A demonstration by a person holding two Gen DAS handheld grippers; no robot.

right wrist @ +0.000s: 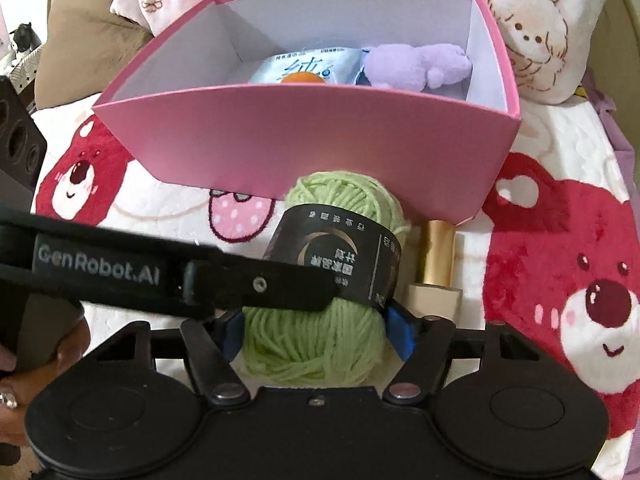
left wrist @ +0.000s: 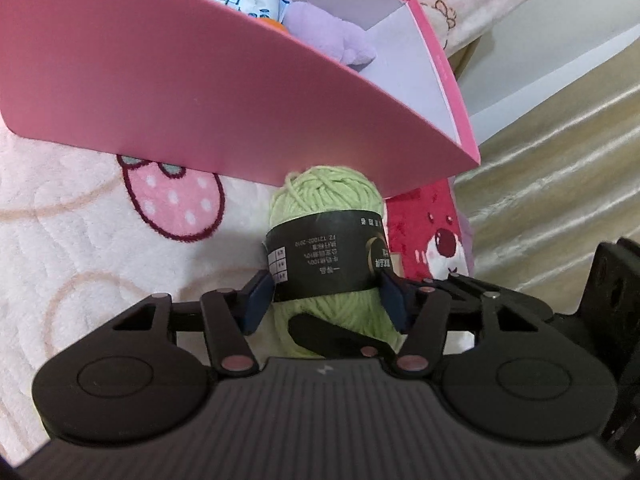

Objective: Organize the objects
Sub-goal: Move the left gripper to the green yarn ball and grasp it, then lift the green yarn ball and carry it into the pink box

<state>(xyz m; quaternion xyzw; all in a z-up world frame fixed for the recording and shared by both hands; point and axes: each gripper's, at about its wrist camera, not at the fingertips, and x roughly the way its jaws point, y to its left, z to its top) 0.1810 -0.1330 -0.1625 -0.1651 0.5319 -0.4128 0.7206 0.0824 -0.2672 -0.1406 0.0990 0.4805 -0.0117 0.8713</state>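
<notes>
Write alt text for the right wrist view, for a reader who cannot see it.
Both grippers close on a green yarn ball with a black label, the right gripper from below and the left gripper from the left. Behind stands an open pink box holding a wipes pack, a purple plush and something orange.

Matt pink card box (right wrist: 304,140); fuzzy green yarn (right wrist: 320,344) with glossy paper band (right wrist: 340,260); fleecy blanket (right wrist: 560,240); shiny gold tube (right wrist: 438,256).
</notes>
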